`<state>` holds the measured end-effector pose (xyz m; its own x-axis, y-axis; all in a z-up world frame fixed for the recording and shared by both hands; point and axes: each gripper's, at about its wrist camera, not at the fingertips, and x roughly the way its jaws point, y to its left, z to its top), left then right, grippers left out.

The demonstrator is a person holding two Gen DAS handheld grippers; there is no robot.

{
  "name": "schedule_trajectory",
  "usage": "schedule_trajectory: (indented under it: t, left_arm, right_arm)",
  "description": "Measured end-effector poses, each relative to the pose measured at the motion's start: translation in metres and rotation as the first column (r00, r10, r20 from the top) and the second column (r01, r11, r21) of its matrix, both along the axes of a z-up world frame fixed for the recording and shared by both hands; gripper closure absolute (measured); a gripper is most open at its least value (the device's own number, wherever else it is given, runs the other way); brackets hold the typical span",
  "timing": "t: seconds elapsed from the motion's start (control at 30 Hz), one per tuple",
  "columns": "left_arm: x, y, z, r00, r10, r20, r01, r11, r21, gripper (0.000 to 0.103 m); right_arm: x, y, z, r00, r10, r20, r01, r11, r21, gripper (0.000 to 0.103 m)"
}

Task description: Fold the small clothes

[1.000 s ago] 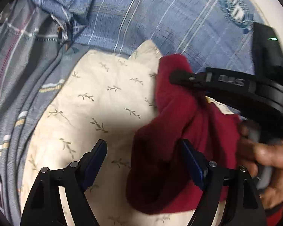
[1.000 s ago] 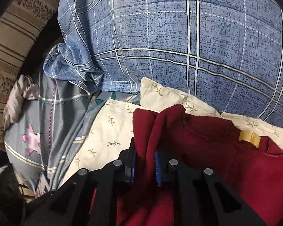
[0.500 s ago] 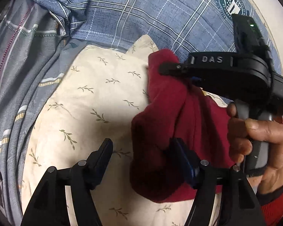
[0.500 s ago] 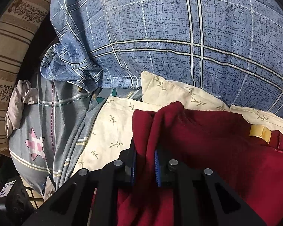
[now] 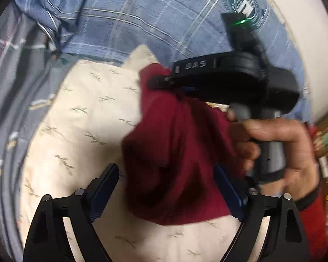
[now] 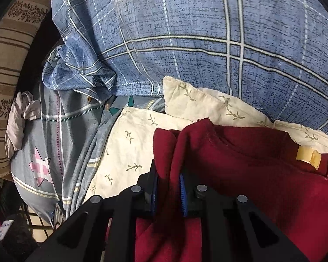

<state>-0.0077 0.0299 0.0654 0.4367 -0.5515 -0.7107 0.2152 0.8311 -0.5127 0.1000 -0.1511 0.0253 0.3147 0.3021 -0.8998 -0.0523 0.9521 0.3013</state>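
Your right gripper is clamped on a bunched fold of the dark red garment, blue pads pressing cloth from both sides. The pinched edge stands up between the fingers; the rest of the garment trails off to the right, with a yellow neck tag showing near the collar.

Your left gripper is spread wide, jaws opening. The red cloth hangs down between the fingers, but the left pad stands clear of it and nothing is pinched. In the left wrist view your right hand grips the handle of the right tool just beyond the cloth.

The garment sits on a cream leaf-print pillow, partly lifted off it. Behind is a blue plaid quilt, and a grey patterned sheet lies to the left.

Step, as I judge it: mid-fold, one edge lifted, the second hand setting up its grab. The next move calls for you to close the left gripper on the hanging lower edge, then carry both edges over together and lay them flat on the pillow. Watch the thick fabric; it may slip out as a bunch.
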Motion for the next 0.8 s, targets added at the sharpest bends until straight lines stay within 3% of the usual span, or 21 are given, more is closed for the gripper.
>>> schedule_trajectory:
  t: [0.13, 0.2, 0.27, 0.3, 0.33, 0.4, 0.57, 0.8]
  left_arm:
    - [0.008, -0.005, -0.021, 0.994, 0.042, -0.097, -0.036, 0.997, 0.070, 0.016]
    - [0.011, -0.007, -0.021, 0.994, 0.064, -0.085, -0.059, 0.996, 0.069, 0.016]
    - [0.013, -0.007, -0.020, 0.993, 0.083, -0.079, -0.078, 0.994, 0.070, 0.023]
    - [0.014, -0.006, -0.022, 0.992, 0.091, -0.083, -0.085, 0.994, 0.071, 0.036]
    - [0.014, -0.006, -0.022, 0.993, 0.081, -0.091, -0.076, 0.996, 0.056, 0.055]
    - [0.009, -0.007, -0.023, 0.994, 0.037, -0.106, -0.037, 0.999, -0.007, 0.076]
    - [0.002, -0.013, -0.010, 1.000, 0.000, -0.015, 0.000, 1.000, -0.006, 0.086]
    - [-0.031, -0.054, 0.049, 0.988, -0.094, 0.126, 0.097, 0.995, -0.014, 0.087]
  right_arm:
    - [-0.002, 0.002, -0.001, 1.000, 0.001, 0.000, -0.001, 1.000, 0.007, 0.083]
    - [-0.003, 0.002, -0.003, 1.000, 0.000, -0.001, 0.000, 1.000, 0.012, 0.082]
    - [-0.004, 0.001, -0.005, 1.000, -0.007, -0.003, 0.007, 1.000, 0.021, 0.079]
    - [-0.004, 0.000, -0.006, 1.000, -0.011, -0.002, 0.011, 1.000, 0.025, 0.079]
    - [-0.005, 0.001, -0.008, 1.000, -0.011, 0.000, 0.011, 1.000, 0.022, 0.080]
    - [-0.009, 0.002, -0.008, 1.000, -0.007, 0.018, 0.007, 1.000, -0.004, 0.083]
    - [-0.026, -0.003, 0.015, 0.994, -0.001, 0.106, 0.003, 1.000, -0.017, 0.088]
    - [-0.069, -0.068, 0.074, 0.974, -0.062, 0.219, 0.048, 0.997, 0.066, 0.089]
